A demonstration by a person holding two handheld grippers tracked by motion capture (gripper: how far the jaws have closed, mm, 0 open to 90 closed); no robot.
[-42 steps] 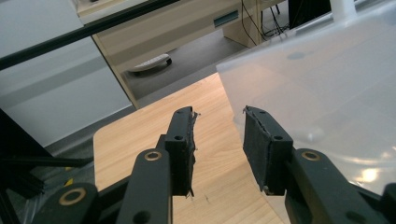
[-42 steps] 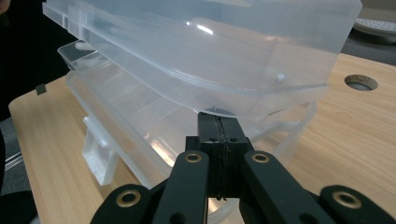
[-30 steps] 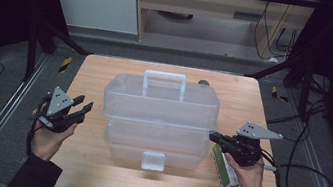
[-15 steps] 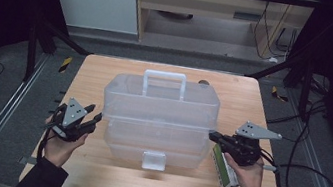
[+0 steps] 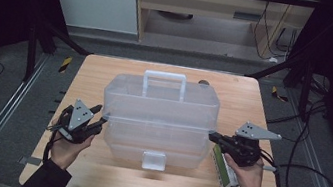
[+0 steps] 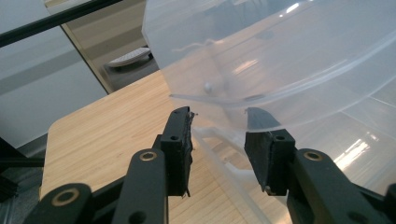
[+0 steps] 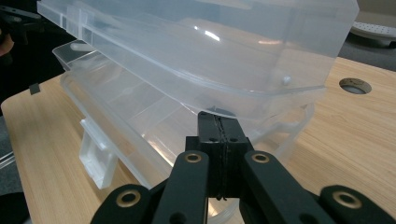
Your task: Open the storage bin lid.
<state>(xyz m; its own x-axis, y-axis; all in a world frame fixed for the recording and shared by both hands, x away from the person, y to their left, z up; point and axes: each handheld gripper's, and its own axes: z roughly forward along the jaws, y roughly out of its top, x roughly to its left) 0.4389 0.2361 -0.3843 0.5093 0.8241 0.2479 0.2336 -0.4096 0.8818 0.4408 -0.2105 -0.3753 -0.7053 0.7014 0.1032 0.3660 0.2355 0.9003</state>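
the clear plastic toolbox point(image 5: 158, 117) sits mid-bench point(image 5: 90, 177), handle toward the far edge. the left gripper point(image 5: 95, 119) is at its left end, jaws apart astride the lid rim. the right gripper point(image 5: 213, 137) (jaws pressed together) touches the right end, beside a green box point(image 5: 223, 176).

Left hand-held gripper point(image 5: 94, 119) parted, right hand-held gripper point(image 5: 212, 136) closed
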